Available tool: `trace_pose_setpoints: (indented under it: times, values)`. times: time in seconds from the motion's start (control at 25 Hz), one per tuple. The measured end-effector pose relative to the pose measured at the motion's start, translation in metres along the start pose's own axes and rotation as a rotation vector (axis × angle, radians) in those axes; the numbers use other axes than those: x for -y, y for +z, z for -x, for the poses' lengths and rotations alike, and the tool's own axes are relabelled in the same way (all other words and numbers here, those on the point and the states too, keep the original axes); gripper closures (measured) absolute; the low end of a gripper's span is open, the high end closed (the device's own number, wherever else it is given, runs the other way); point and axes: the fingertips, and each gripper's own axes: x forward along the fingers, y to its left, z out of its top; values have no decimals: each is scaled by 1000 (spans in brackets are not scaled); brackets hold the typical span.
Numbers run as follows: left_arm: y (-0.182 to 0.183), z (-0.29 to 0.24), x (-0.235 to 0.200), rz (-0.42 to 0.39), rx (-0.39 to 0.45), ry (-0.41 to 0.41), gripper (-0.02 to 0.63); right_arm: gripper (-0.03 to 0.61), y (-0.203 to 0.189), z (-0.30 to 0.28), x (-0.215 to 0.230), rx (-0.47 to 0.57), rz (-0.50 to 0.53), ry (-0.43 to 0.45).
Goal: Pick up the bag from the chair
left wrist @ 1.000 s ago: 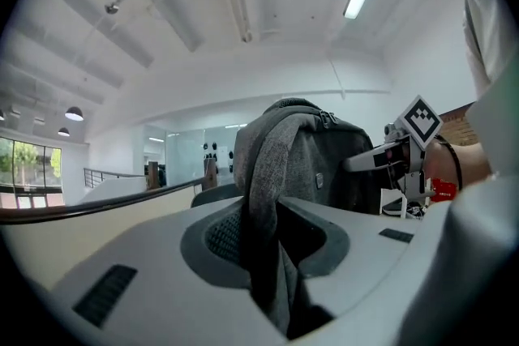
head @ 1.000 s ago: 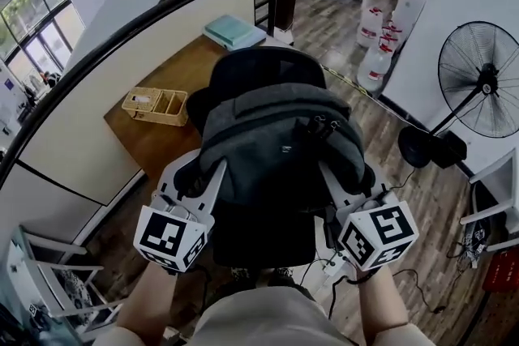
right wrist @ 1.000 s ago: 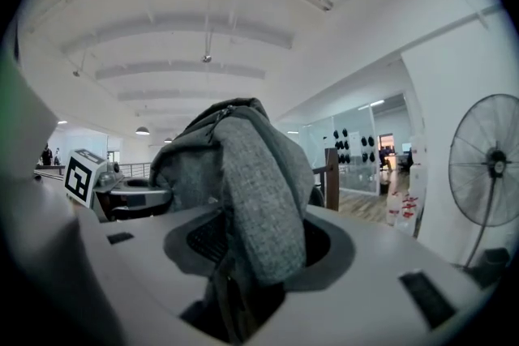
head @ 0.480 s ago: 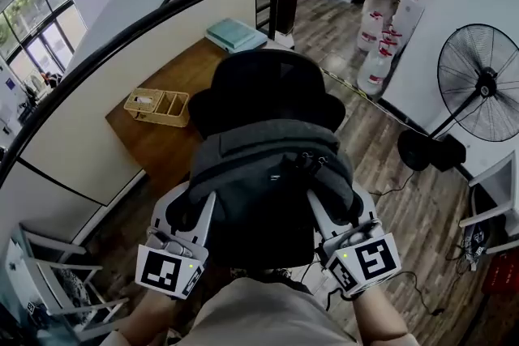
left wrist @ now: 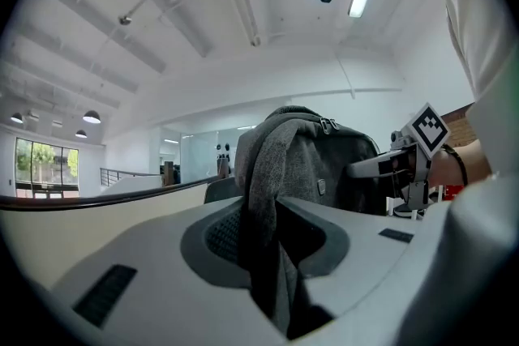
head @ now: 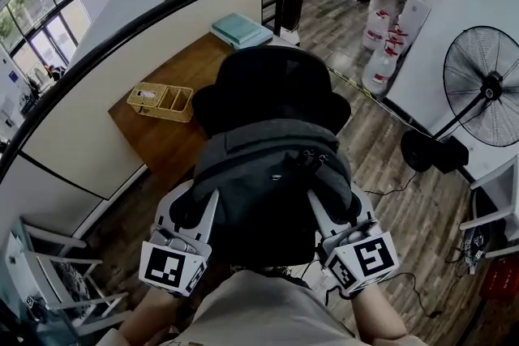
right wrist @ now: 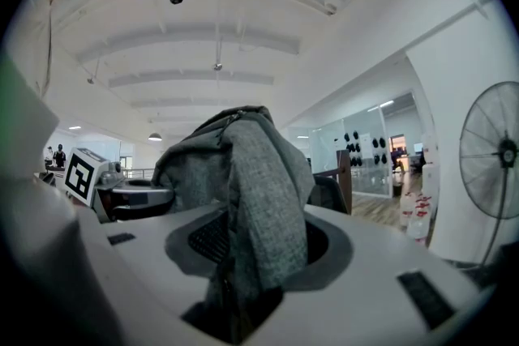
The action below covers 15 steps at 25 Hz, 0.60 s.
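A dark grey backpack hangs lifted in front of the black office chair, close to my body. My left gripper is shut on the bag's left side; a fold of grey fabric is pinched between its jaws. My right gripper is shut on the bag's right side, with a grey fold clamped between its jaws. In the left gripper view the bag rises ahead, with the right gripper's marker cube beyond it. The chair seat is hidden under the bag.
A wooden desk holds a wicker basket and a teal book stack behind the chair. A standing fan is at the right. Water jugs stand farther back. A black curved rail runs along the left partition.
The backpack came up off the chair and toward my body, held by both grippers. The chair's backrest, covered before, now shows in full.
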Motion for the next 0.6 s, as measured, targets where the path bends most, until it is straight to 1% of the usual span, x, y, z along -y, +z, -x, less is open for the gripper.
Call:
trace_pose_setpoints:
  times: [0.6]
  values:
    - [4,-8,-10,23,12,6,528,402,10,-13,2,-8,24,6]
